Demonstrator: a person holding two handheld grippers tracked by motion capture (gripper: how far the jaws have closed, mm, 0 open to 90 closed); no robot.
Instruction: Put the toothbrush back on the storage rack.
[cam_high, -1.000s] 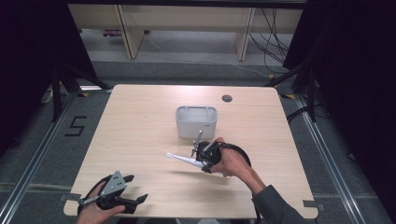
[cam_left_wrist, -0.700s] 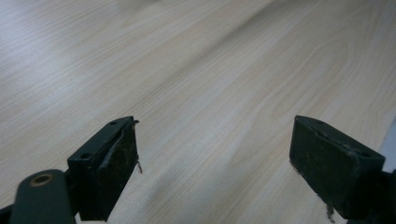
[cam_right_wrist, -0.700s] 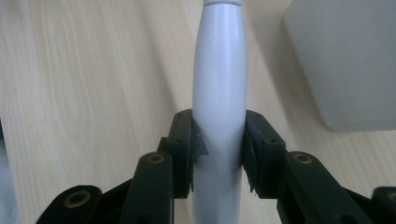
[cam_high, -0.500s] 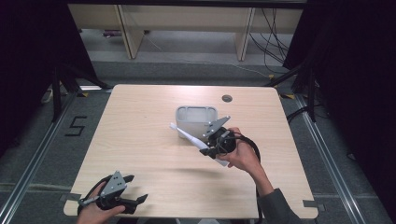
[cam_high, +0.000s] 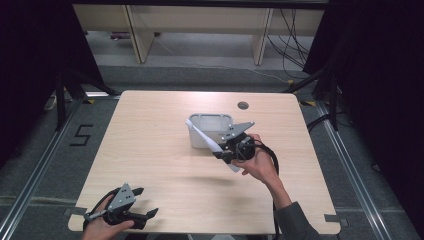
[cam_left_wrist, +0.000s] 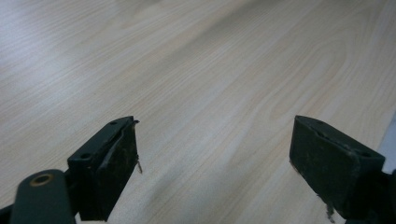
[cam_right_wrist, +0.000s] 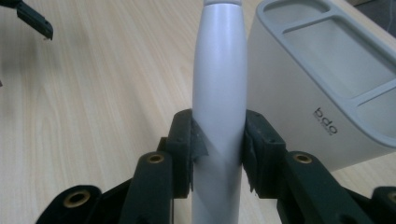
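Note:
A long white handle-shaped tool (cam_high: 205, 136) is clamped between the jaws of my right gripper (cam_high: 223, 151), which is shut on it. The tool slants up and to the left, and its far tip sits by the front left corner of the grey compartmented holder (cam_high: 210, 117). In the right gripper view the tool (cam_right_wrist: 218, 70) rises straight up between the pads of that gripper (cam_right_wrist: 218, 140), with the holder (cam_right_wrist: 299, 93) just to its right. My left gripper (cam_high: 146, 202) rests near the table's front left edge, open and holding nothing; its own view shows the gripper (cam_left_wrist: 215, 154) over bare wood.
The light wooden table (cam_high: 150, 150) has a small round cable hole (cam_high: 243, 105) behind the holder. A black cable (cam_high: 270, 155) loops from the right gripper. Dark floor and metal rails surround the table.
The right gripper has lifted the white tool off the table and carried it back and rightward toward the holder, tilting it from nearly flat to slanted. The left gripper has stayed put.

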